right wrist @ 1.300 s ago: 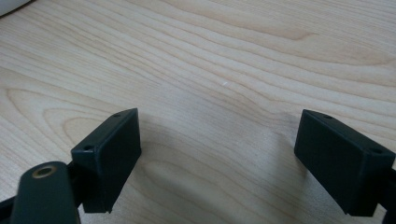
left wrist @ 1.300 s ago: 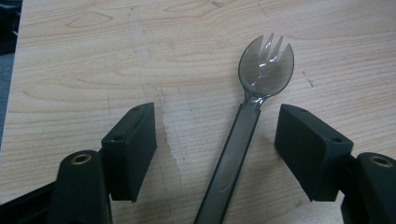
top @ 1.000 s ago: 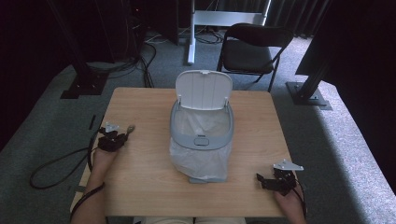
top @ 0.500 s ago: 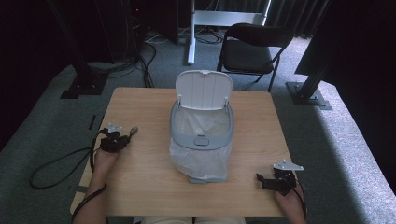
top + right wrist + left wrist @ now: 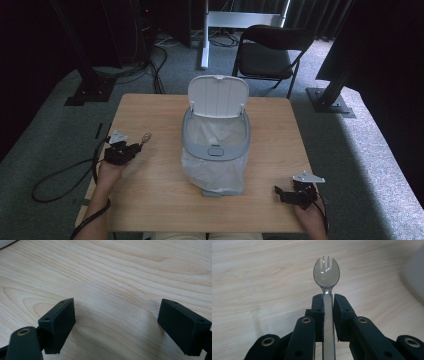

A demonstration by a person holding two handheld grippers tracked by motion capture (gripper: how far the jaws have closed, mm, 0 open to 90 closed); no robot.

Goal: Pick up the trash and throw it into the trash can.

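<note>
Though clamped, spork (image 5: pixel 326 275) tines-forward along tool (image 5: pixel 327 306).

The left claw (image 5: pixel 136 148), clamped on a clear plastic spork (image 5: pixel 146 137), has risen off the bench (image 5: pixel 150 200). It has drifted slightly toward the lidded bin (image 5: pixel 216 145).

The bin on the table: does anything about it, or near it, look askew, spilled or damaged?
Nothing stands out. The bin lies in the middle of the table, lid open, its white liner in place. The left gripper holds a clear spork straight between its jaws; the right gripper is open over bare wood. Nothing is spilled.
</note>
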